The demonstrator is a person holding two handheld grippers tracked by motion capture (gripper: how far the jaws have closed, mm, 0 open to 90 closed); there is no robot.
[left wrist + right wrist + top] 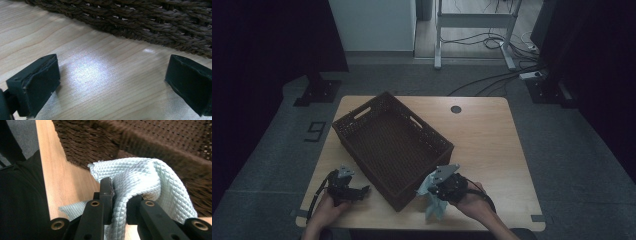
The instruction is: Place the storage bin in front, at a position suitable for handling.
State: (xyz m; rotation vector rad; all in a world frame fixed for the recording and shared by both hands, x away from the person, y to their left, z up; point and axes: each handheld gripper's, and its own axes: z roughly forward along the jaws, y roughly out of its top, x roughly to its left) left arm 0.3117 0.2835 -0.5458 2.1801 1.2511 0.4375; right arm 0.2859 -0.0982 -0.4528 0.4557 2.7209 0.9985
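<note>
Holding a pale blue-green cloth (140, 177), the right gripper (119, 192) has its two jaws pressed together on a fold of the fabric, so the grasp itself looks finished. In the right gripper view the cloth bunches up above the jaws and falls over the right jaw, and a flat corner of it shows lower down at the left side of the gripper, over the wood. In the high view the cloth (432, 202) hangs below the right gripper (439, 186), and I cannot tell if its lowest end touches the table (492, 145) or is just free of it. The woven basket (392, 142) stands directly in front of this gripper, its near wall very close to the cloth, and its inside looks empty. I judge that the picking up is done and the placing is left: the cloth has to go over the rim and into the basket, and then the jaws have to let go. The left gripper (110, 82) is wide open and holds nothing; it stays low over bare wood, with the basket wall (150, 22) just ahead of its jaws. It seems to have no part in the work now.
</note>
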